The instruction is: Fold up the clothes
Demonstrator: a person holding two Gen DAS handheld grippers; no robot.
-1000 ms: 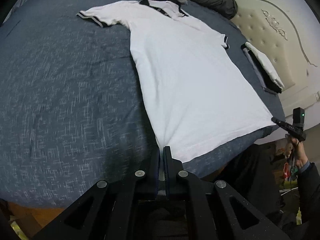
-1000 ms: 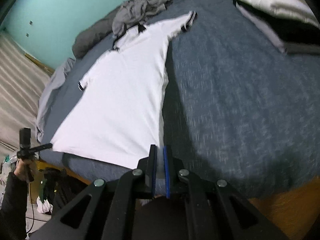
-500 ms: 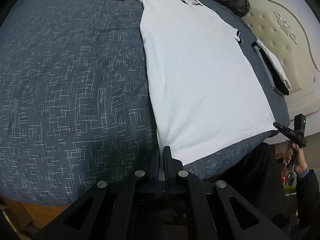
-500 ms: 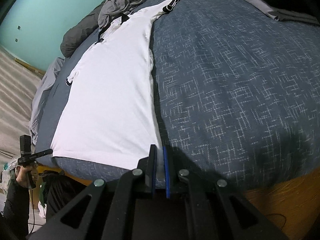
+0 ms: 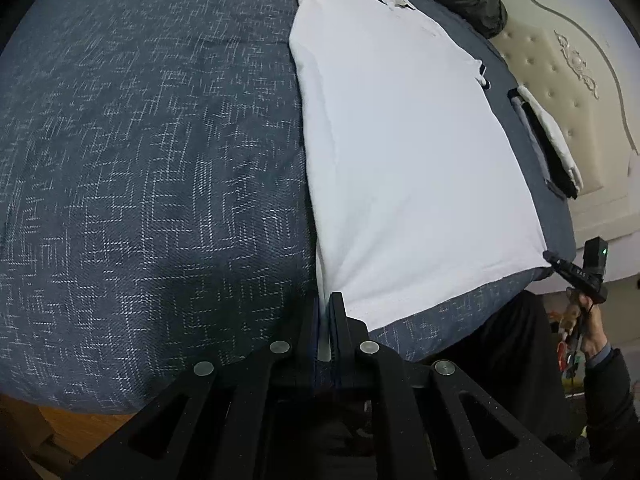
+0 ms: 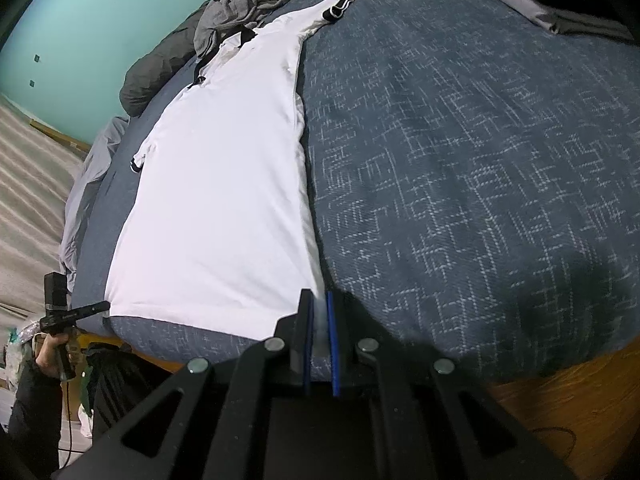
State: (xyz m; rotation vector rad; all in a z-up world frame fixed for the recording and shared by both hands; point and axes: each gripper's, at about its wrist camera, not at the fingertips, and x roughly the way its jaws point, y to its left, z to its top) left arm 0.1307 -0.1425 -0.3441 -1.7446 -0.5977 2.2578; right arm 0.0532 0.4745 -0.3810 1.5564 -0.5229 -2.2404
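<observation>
I see the shirt [image 5: 408,168] flat on the bed [image 5: 152,184], heaped clothes [image 6: 244,4] beyond its collar, folded clothes [image 5: 552,140] to its right.

Both grippers lowered toward bed [image 5: 140,200], white polo shirt [image 5: 400,160] now laid flatter, nearer

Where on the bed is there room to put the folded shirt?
The big bare stretches of blue bedspread on either side of the white polo shirt are free. It is crowded by the headboard, where the folded clothes lie, and beyond the collar, where a crumpled grey garment lies.
</observation>
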